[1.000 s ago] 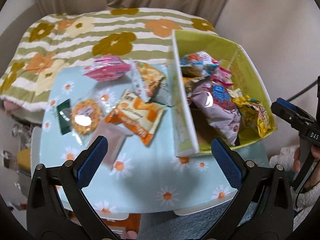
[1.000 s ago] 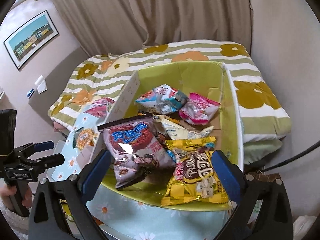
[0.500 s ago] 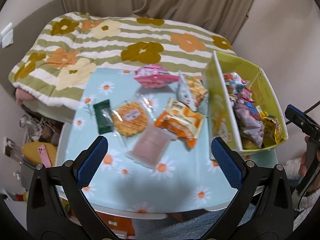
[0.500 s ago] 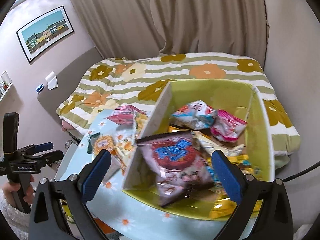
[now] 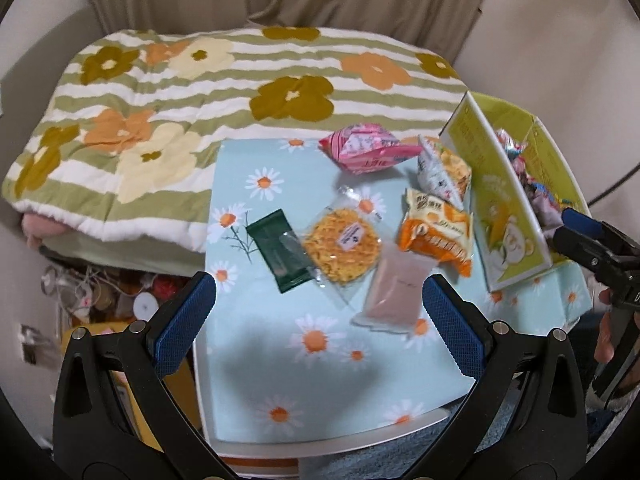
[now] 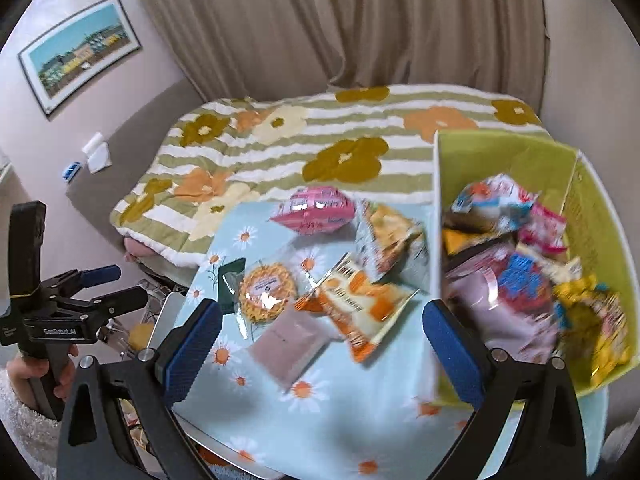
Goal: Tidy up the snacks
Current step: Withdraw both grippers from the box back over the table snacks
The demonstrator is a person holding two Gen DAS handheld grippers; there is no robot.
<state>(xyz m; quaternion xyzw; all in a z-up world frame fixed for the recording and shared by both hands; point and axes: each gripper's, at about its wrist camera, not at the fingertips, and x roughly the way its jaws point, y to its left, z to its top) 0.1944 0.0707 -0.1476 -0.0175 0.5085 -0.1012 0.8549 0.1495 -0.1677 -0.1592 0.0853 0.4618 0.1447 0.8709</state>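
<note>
Several snack packs lie on the daisy-print table (image 5: 320,368): a dark green pack (image 5: 280,250), a round yellow noodle pack (image 5: 342,245), a pale mauve pouch (image 5: 394,288), an orange bag (image 5: 438,232), a white-orange bag (image 5: 444,172) and a pink bag (image 5: 366,150). The lime-green box (image 5: 500,204) at the right holds several snacks (image 6: 516,280). My left gripper (image 5: 320,316) is open and empty above the table's near edge. My right gripper (image 6: 320,336) is open and empty, above the table by the box (image 6: 600,208).
A bed with a striped flower blanket (image 5: 248,80) stands behind the table. Clutter (image 5: 104,292) lies on the floor at the left. Curtains (image 6: 360,20) hang behind. The right gripper shows at the right edge of the left wrist view (image 5: 592,244).
Both grippers have pulled back and swung left. The loose snacks on the table have come into full view, and the box has moved to the right of both views.
</note>
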